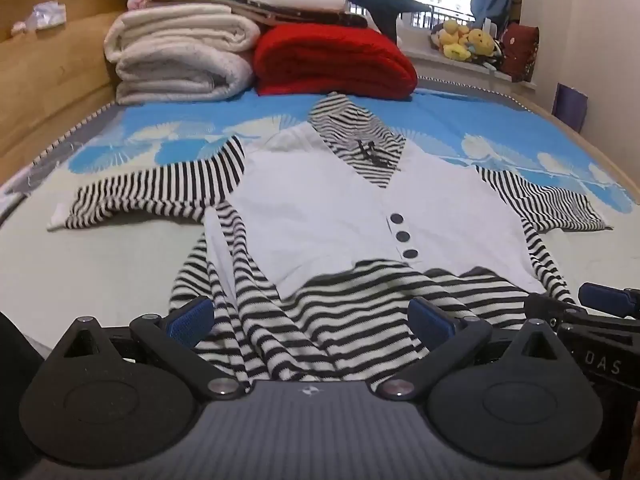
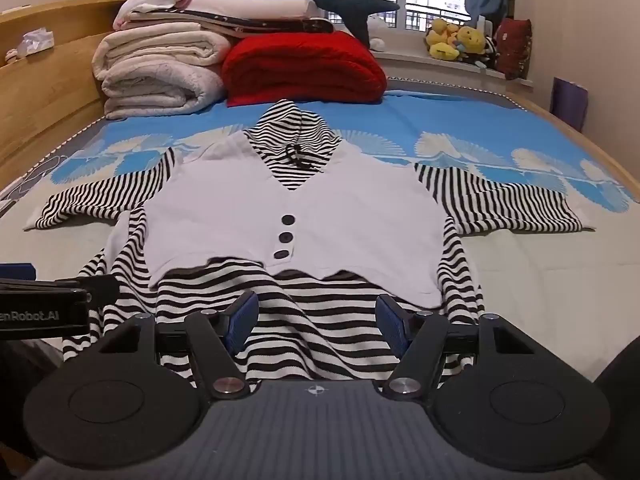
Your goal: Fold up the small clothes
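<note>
A small top (image 1: 320, 208) with a white vest front, three dark buttons, and black-and-white striped sleeves, hood and hem lies flat on the bed, front up, hood away from me; it also shows in the right wrist view (image 2: 288, 208). My left gripper (image 1: 312, 320) is open, with its blue pads either side of the striped hem's left part. My right gripper (image 2: 314, 316) is open over the hem's right part. Each gripper's edge shows in the other's view. Both sleeves are spread out sideways.
Folded white blankets (image 1: 180, 56) and a red blanket (image 1: 332, 64) are stacked at the bed's far end against a wooden headboard (image 1: 48, 64). Plush toys (image 1: 466, 40) sit on the windowsill. The blue patterned sheet (image 1: 480, 120) surrounds the top.
</note>
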A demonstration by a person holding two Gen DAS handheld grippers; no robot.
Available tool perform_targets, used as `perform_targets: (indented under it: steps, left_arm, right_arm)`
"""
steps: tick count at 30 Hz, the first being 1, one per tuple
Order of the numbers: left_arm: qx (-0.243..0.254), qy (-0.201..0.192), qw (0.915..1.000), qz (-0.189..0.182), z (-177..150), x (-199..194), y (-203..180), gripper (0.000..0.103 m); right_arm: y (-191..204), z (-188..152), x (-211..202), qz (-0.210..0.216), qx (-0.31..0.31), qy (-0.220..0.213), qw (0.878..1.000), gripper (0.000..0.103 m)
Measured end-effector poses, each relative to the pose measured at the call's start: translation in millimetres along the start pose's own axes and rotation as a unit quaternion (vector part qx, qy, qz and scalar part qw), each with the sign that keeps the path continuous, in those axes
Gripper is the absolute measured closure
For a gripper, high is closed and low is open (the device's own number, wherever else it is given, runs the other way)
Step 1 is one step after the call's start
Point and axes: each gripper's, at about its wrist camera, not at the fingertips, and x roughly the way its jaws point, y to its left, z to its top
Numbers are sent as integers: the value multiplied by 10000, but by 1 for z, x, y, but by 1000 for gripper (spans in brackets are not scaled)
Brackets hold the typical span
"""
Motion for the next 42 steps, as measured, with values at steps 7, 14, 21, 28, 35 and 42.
perform_targets:
  steps: [7,14,21,28,35,42]
  left_arm:
    - [13,-122,9998,175,-2,3,-2,0]
    - [-123,-29,9999,38,-1,8,2,0]
    - [-238,40,9996,-172,2,11,7,0]
    - [-224,206,9994,-133,1,20,5,0]
    - [-201,267,9993,-151,-2,25,2,0]
    - [-220,337,9991,-116,-4,27,2,0]
  right_arm:
    - [8,-1,2,94,-145,96,9998,37]
    - [12,-2,8,170,-205,160,9995,37]
    - [15,-3,13,191,-238,224,9993,37]
    - [11,-2,15,173,-167,258,9994,37]
    - [6,-2,17,159,-75,299,9994,37]
    - [9,0,17,204,-93,287,9993,37]
